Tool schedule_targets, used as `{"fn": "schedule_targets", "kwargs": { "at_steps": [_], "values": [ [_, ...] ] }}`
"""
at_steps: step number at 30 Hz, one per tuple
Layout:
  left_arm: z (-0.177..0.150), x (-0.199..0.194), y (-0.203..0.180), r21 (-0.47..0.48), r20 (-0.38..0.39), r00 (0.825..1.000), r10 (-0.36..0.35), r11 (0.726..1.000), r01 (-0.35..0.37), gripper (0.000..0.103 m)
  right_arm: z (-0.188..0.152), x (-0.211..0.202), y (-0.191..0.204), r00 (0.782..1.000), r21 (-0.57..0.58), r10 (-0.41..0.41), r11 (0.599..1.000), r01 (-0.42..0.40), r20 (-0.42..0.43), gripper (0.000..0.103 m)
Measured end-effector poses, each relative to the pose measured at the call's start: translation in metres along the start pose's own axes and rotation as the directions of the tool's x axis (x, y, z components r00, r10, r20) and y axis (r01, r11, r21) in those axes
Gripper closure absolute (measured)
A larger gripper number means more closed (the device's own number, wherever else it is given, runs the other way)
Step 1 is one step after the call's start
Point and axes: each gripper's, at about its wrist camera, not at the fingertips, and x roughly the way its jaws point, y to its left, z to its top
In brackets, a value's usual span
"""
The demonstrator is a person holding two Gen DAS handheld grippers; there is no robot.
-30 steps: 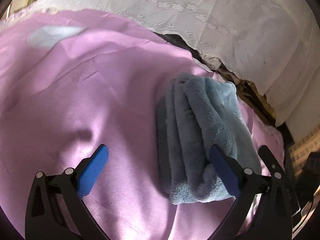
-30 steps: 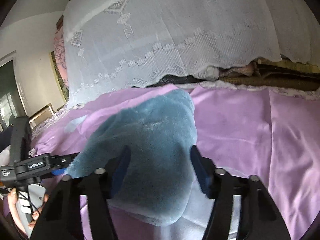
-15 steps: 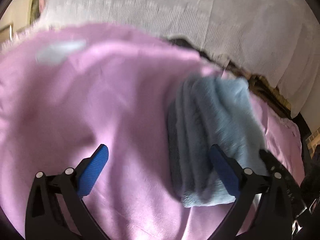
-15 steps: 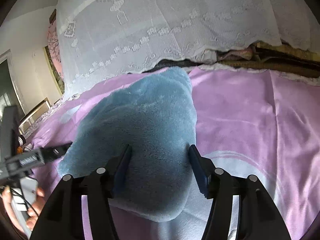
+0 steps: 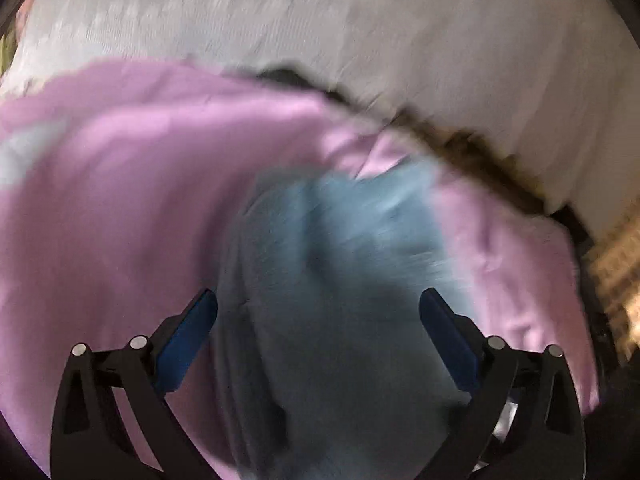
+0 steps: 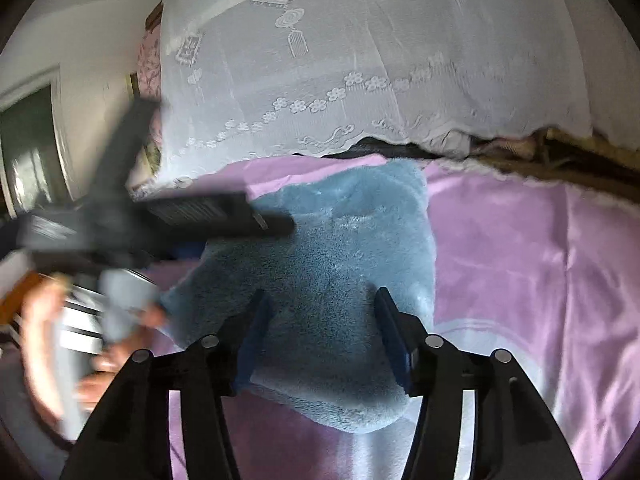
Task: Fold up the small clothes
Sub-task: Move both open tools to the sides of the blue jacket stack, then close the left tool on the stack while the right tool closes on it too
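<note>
Fleece cloth (image 6: 340,280) lies bunched mid-bed on the pink sheet (image 6: 520,260): soft, light, floppy, likely slips. Both jaws apart, straddling it, unclamped. Grab the near hem, through all layers.

Left wrist view: motion blur is smearing the blue fleece garment (image 5: 340,280), hiding its folds and edges.
Garment's near end: running out past the bottom edge.
Left gripper (image 6: 276,222): streaking dark across the right wrist view, its jaw gap unreadable there.
Hand (image 6: 44,332): blurring at the left edge, fingers indistinct.
Pink sheet (image 6: 520,260): being cropped by the lens rim.
</note>
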Motion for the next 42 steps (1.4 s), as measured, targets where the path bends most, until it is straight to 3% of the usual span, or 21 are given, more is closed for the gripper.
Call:
{"fn": "schedule_targets", "kwargs": {
  "at_steps": [2,3,4,6,9,18,21,24,27,30,36,42],
  "values": [
    [-0.007,0.021,0.023,-0.081,-0.047,0.995,-0.091,0.993,0.087,0.004,0.0,0.002,-0.005,0.999,0.03,0.05,0.998,-0.05,-0.013,0.046],
    [-0.007,0.027,0.038,-0.158,-0.074,0.982,-0.175,0.974,0.162,0.004,0.0,0.004,-0.005,0.998,0.034,0.059,0.998,-0.059,-0.018,0.046],
    [-0.005,0.027,0.043,-0.179,-0.078,0.977,-0.199,0.967,0.182,0.004,0.0,0.004,-0.003,0.998,0.026,0.065,0.998,-0.064,-0.02,0.045],
    [-0.006,0.025,0.044,-0.162,-0.077,0.978,-0.194,0.97,0.179,0.004,0.0,0.007,0.004,0.998,-0.005,0.06,0.998,-0.06,-0.026,0.036],
    [-0.01,0.016,0.036,-0.123,-0.046,0.986,-0.161,0.98,0.155,0.004,0.0,0.006,0.007,0.998,-0.019,0.059,0.998,-0.059,-0.025,0.032],
    [-0.027,-0.014,0.047,-0.157,-0.018,0.966,-0.258,0.955,0.252,0.005,-0.001,-0.007,-0.029,0.987,0.156,0.155,0.975,-0.161,0.049,0.032],
    [-0.037,-0.021,0.05,-0.164,-0.025,0.959,-0.281,0.948,0.273,0.005,-0.004,-0.01,-0.053,0.982,0.276,0.172,0.943,-0.186,0.073,0.032],
    [-0.047,-0.027,0.051,-0.166,-0.035,0.953,-0.302,0.942,0.293,0.005,-0.011,-0.006,-0.078,0.977,0.414,0.202,0.885,-0.213,0.071,0.032],
    [-0.054,-0.033,0.051,-0.17,-0.037,0.946,-0.323,0.935,0.312,0.005,-0.028,0.005,-0.097,0.955,0.565,0.294,0.78,-0.268,0.047,0.032],
    [-0.058,-0.039,0.053,-0.179,-0.031,0.935,-0.352,0.923,0.341,0.005,-0.041,0.007,-0.102,0.936,0.636,0.349,0.711,-0.3,0.051,0.032],
    [-0.057,-0.036,0.053,-0.206,-0.027,0.908,-0.417,0.892,0.403,0.005,-0.047,0.005,-0.104,0.919,0.671,0.388,0.663,-0.332,0.071,0.031],
    [-0.046,-0.015,0.042,-0.178,-0.072,0.923,-0.378,0.915,0.361,0.005,-0.037,0.02,-0.101,0.918,0.66,0.396,0.687,-0.303,0.01,0.03]
  ]
}}
